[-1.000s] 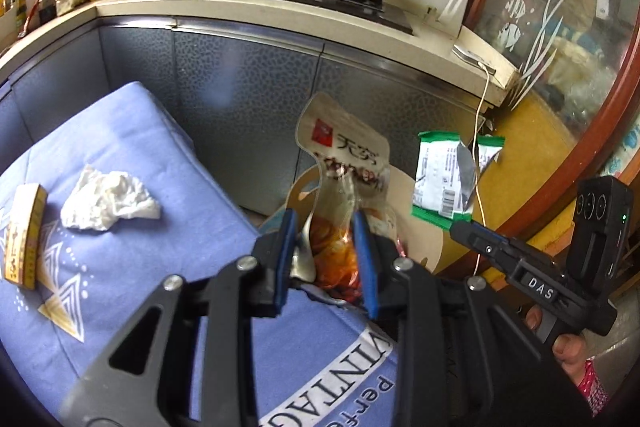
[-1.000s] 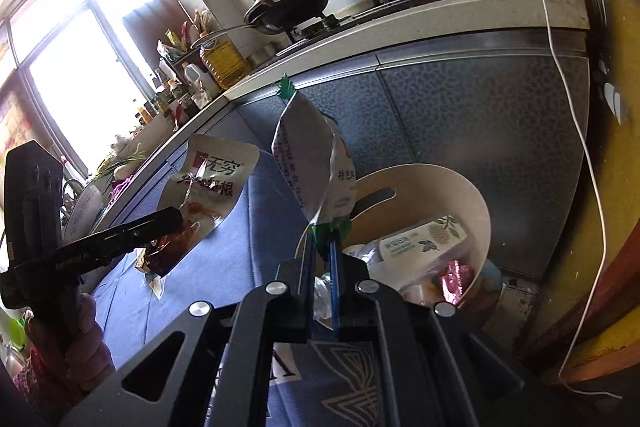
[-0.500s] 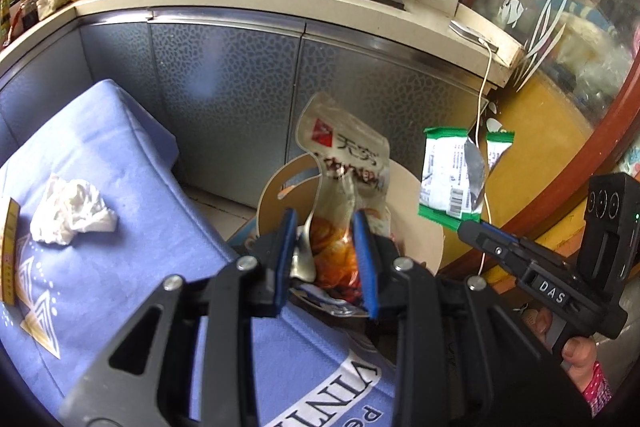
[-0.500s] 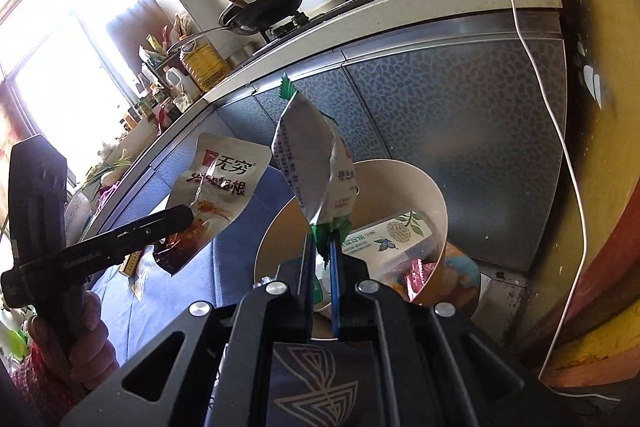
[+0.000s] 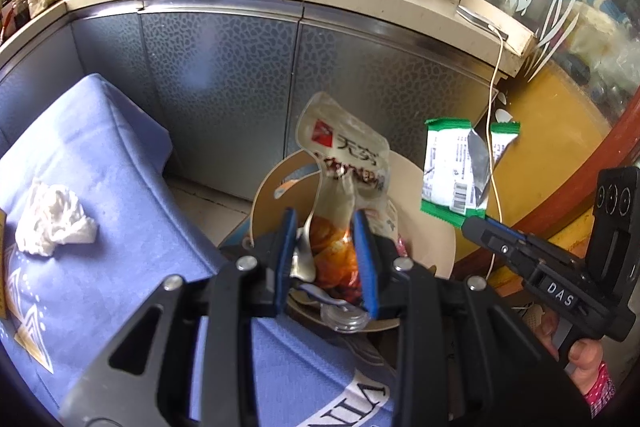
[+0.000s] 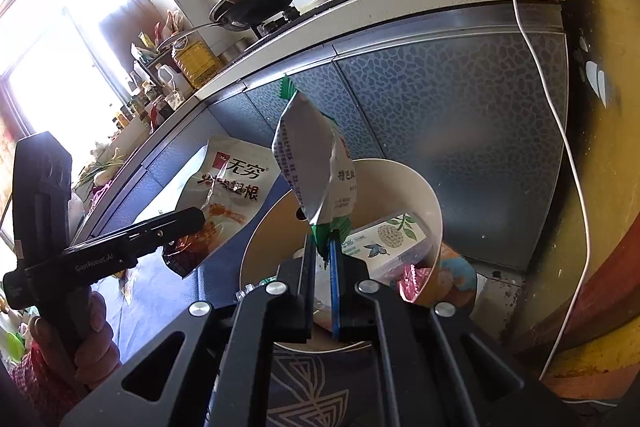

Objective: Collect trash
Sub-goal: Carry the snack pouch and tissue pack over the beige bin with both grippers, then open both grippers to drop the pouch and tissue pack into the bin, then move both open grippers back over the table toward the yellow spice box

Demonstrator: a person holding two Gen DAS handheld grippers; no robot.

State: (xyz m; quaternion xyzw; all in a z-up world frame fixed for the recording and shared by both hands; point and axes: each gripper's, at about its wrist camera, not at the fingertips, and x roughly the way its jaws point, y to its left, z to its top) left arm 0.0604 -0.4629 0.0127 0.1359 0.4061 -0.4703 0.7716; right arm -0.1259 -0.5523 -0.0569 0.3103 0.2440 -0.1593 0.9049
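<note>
My left gripper [image 5: 325, 227] is shut on a clear snack pouch [image 5: 344, 163] with a red logo, held over the beige trash bin [image 5: 436, 227]. My right gripper [image 6: 321, 245] is shut on the bottom edge of a green and white wrapper [image 6: 316, 167], above the same bin [image 6: 420, 191], which holds a carton and other trash. The right gripper and its wrapper [image 5: 452, 171] show at right in the left wrist view. The left gripper with its pouch [image 6: 228, 187] shows at left in the right wrist view.
A crumpled white tissue [image 5: 52, 223] and a yellow box lie on the blue cloth [image 5: 100, 155] at left. Steel cabinet fronts [image 5: 360, 83] stand behind the bin under a counter with pans. A white cable [image 6: 560, 115] hangs at the right.
Both grippers have moved closer over the bin, with the pouch and wrapper still held. The tissue has shifted left in the left wrist view.
</note>
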